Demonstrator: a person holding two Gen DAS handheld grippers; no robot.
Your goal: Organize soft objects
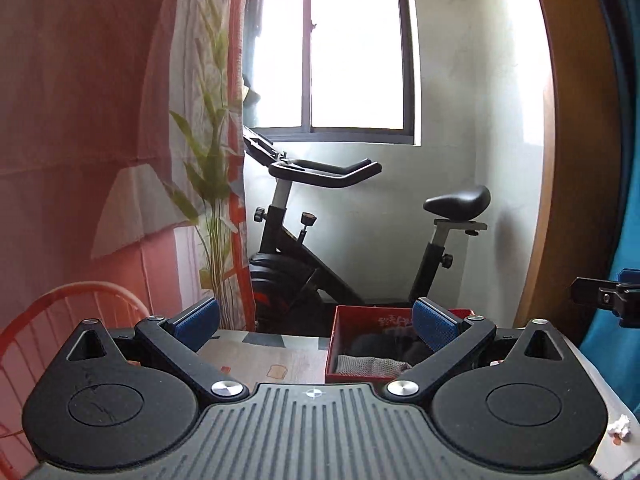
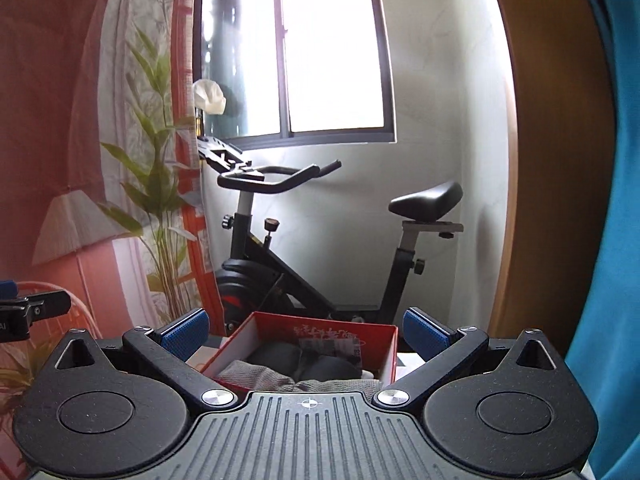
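Low in both frames, left gripper (image 1: 316,326) and right gripper (image 2: 306,330) gape wide, empty, near the red box (image 2: 384,354) of cloths (image 2: 256,374).

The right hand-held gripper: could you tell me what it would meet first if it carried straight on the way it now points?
Probably the red box: the open right hand-held gripper is aimed over its soft grey and dark contents, towards the far wall. Pitched slightly higher, it might clear the box and reach the exercise bike; depth is unclear.

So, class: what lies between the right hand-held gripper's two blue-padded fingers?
In the right wrist view, the right hand-held gripper frames an open red cardboard box holding grey and black soft cloth items.
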